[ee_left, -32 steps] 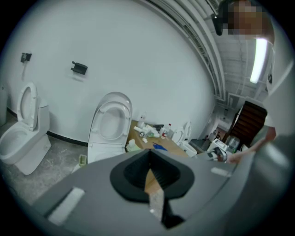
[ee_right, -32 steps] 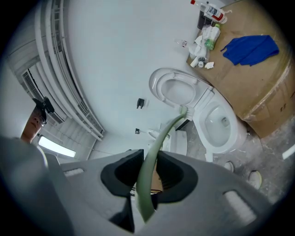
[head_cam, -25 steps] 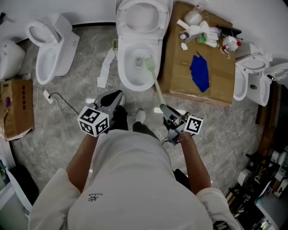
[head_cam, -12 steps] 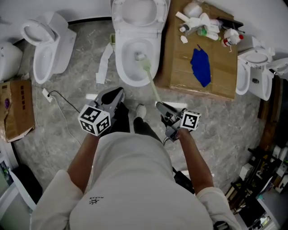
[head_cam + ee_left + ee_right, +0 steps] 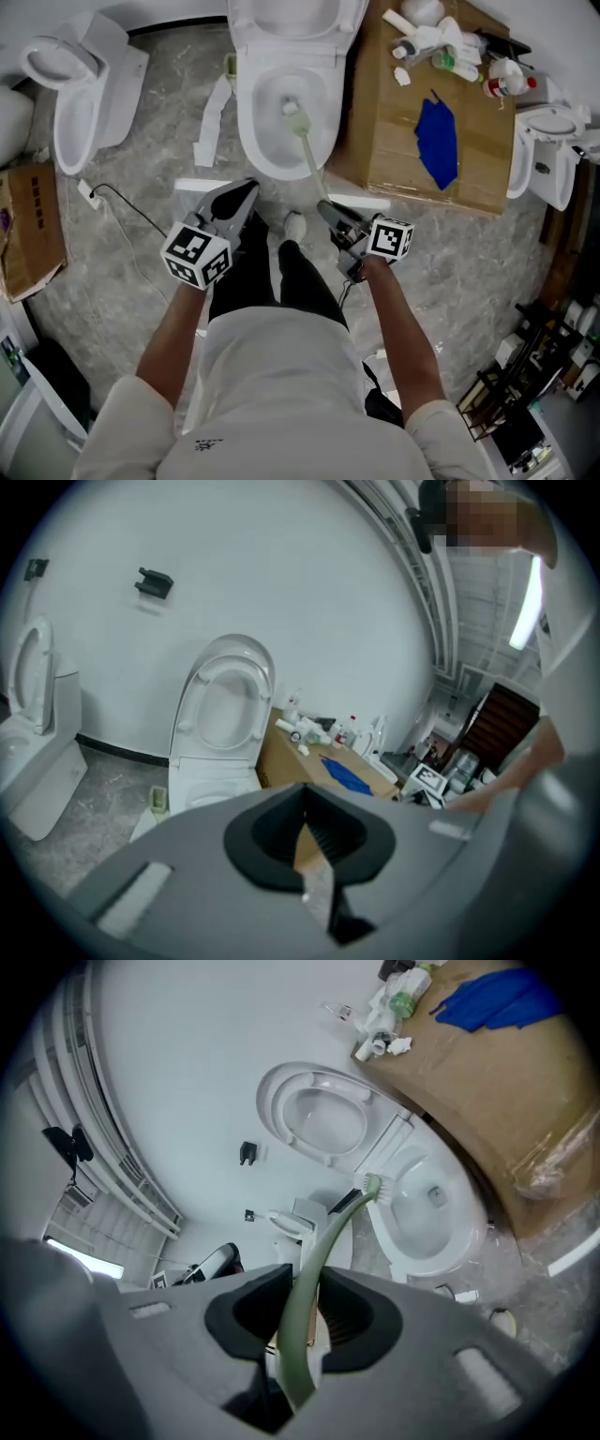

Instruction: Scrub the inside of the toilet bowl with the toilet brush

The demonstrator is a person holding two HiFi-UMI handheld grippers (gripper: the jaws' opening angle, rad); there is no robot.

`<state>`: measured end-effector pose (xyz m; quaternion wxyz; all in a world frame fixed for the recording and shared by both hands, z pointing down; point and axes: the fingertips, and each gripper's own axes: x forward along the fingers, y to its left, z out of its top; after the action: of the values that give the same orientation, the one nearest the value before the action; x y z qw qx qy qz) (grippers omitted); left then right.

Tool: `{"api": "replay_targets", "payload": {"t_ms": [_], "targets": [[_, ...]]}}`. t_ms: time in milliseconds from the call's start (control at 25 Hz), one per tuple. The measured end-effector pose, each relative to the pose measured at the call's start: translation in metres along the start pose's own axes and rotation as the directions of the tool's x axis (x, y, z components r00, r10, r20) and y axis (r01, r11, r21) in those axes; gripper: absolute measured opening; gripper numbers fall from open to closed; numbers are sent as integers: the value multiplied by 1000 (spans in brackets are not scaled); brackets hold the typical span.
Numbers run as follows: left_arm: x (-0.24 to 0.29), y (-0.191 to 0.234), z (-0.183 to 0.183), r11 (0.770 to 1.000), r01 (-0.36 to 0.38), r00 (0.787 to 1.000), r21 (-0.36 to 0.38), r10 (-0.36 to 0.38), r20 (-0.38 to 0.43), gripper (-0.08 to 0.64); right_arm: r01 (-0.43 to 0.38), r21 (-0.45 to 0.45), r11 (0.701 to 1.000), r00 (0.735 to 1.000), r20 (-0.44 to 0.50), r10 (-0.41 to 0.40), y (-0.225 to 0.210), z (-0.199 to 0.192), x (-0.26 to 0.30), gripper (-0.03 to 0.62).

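The left gripper [image 5: 242, 195] has its fingers pressed together on nothing. The right gripper [image 5: 326, 210] has its fingers clamped on the handle of the toilet brush [image 5: 308, 153], whose pale green shaft slants forward, its head inside the toilet bowl [image 5: 246, 131]. A cardboard box [image 5: 398, 141] stands just beside the bowl.

No legible text in any view. Cardboard box [image 5: 33, 211], 9 o'clock in head view: dark print rows, too small to read. Shirt [image 5: 272, 394], 6 o'clock: small dark logo, illegible. Bottles [image 5: 450, 52], 1 o'clock: labels blurred. Left gripper [image 5: 246, 191] and right gripper [image 5: 325, 209] cubes: square marker patterns, no characters.
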<state>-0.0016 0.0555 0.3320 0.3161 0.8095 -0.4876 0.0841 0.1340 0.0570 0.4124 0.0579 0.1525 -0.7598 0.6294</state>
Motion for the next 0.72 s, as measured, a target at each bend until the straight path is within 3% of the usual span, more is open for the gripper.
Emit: {"api": "replay_targets", "payload": {"t_ms": [320,440,560,720], "targets": [[39,43,-34,1000,4,1000,-29,-5,-21,-8,8,30,1000,1000,11,-8,-68,29,69,86],[52,57,-49,999,-1,1000,-46,0,-22,-8,86,134,987,996,15,-89,-108,31,86,86],[69,70,-61,998,2,1000,-65,-3,-16,-8,212,259,942,975,9,-222,-148,30,95,86],[89,90,-72,997,8,1000,-74,-9,-5,-8,192,291,937,972,72,-222,-182,48,123,86]]}}
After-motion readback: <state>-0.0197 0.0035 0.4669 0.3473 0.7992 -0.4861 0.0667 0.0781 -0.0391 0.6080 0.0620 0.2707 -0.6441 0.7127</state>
